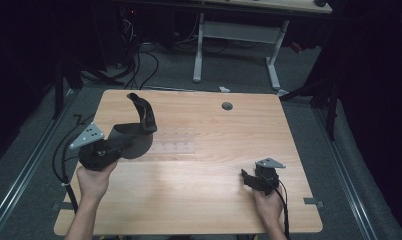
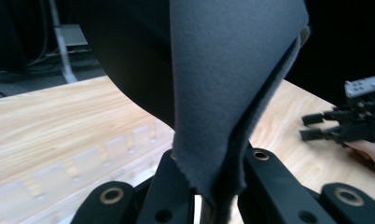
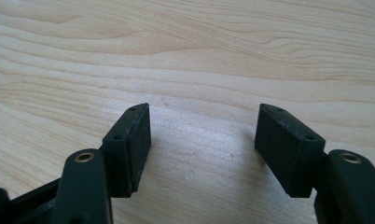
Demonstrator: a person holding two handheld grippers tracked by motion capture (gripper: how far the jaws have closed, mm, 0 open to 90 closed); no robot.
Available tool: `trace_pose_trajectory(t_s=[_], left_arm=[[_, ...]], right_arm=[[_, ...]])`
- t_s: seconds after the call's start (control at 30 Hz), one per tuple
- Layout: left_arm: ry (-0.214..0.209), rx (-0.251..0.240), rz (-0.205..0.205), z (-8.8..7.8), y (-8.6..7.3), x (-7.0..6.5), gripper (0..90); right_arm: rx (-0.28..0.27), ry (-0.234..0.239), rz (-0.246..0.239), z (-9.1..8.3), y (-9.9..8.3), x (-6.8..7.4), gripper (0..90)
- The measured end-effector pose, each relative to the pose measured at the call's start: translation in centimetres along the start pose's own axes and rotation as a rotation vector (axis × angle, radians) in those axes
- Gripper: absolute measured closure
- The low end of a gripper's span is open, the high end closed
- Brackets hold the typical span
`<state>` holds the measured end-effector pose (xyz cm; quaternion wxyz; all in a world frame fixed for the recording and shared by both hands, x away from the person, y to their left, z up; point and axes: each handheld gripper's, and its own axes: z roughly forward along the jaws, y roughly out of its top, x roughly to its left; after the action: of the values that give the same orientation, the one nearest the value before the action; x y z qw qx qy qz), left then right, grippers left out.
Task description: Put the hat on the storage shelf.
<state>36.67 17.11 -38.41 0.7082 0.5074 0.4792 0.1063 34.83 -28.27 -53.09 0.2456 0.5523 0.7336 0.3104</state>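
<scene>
On a wooden worktop [image 1: 199, 165], the left gripper [image 1: 120, 142] lifts a dark grey cloth [image 2: 223, 93] clenched in its jaws, while the right gripper [image 1: 246, 177] waits released, likely to catch a hanging edge next.

Both tongs are black, boxy tools, and each carries a pale grey three-cornered plate dotted with small holes on top: the left tongs [image 1: 126, 141] bear theirs at the outer side, the right tongs [image 1: 245, 176] above their body. A black cable trails from each toward the person, whose forearms are bare, with no sleeve in view. Seen up close, the jaws are black links with brass-ringed pivot holes, ending in flat rectangular pads [image 3: 138, 144] fixed by small screws.
</scene>
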Motion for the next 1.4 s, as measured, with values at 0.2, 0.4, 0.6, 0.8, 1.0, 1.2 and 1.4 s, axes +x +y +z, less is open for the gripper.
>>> trace_pose_trajectory(t_s=[0.2,0.4,0.6,0.8,1.0,1.2,1.4], left_arm=[[0.046,-0.038,-0.013,0.1,1.2,1.6,86.1],[0.087,-0.073,-0.006,0.3,2.4,3.0,86.2],[0.144,-0.07,0.037,0.6,3.1,4.3,86.1],[0.186,-0.083,0.041,0.6,3.4,5.5,86.1],[0.232,-0.07,0.057,1.0,2.8,6.7,86.1],[0.284,-0.058,0.079,1.3,1.5,7.6,86.0],[0.322,-0.065,0.064,1.5,0.7,8.6,86.0]], right_arm=[[0.0,0.001,-0.001,0.0,0.0,0.0,36.2],[0.001,0.002,-0.001,0.0,0.0,0.0,35.8],[0.0,0.002,-0.003,0.0,0.0,0.0,35.7],[0.001,0.002,-0.003,0.0,0.0,0.1,35.4],[0.002,0.002,-0.003,0.0,0.0,0.1,35.0],[0.003,0.005,-0.004,0.0,0.0,0.1,33.6],[0.003,0.007,-0.008,0.0,0.0,0.1,33.4]])
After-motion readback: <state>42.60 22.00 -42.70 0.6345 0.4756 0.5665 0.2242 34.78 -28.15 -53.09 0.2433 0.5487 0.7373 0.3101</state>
